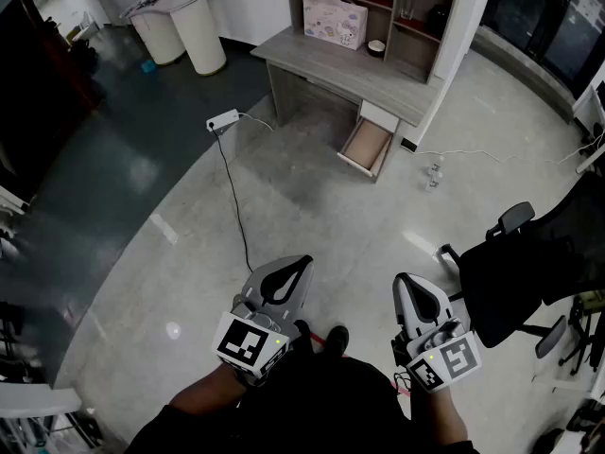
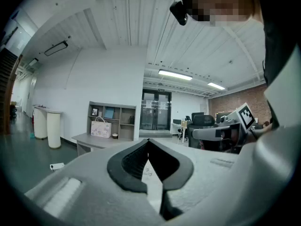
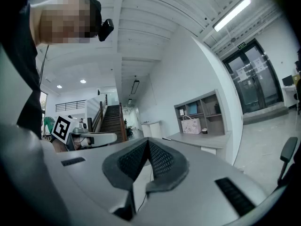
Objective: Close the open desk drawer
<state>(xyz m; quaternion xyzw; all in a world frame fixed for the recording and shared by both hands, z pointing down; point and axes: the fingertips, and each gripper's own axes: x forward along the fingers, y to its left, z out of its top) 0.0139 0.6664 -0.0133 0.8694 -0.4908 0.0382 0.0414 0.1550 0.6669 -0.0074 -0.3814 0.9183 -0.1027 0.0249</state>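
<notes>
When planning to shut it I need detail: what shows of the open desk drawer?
The drawer is a shallow box, pale tan wood inside with a lighter front panel. It stands pulled far out from under the grey desk's right end, above the floor, and looks empty. Nothing touches it but the desk.

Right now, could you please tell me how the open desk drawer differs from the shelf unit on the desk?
The drawer hangs pulled out below one end of the desk; the shelf unit stands on top of it. The drawer looks empty; the shelf unit's compartments hold a few things. The drawer opens upward, the shelf unit to the front. Both belong to the same grey desk.
</notes>
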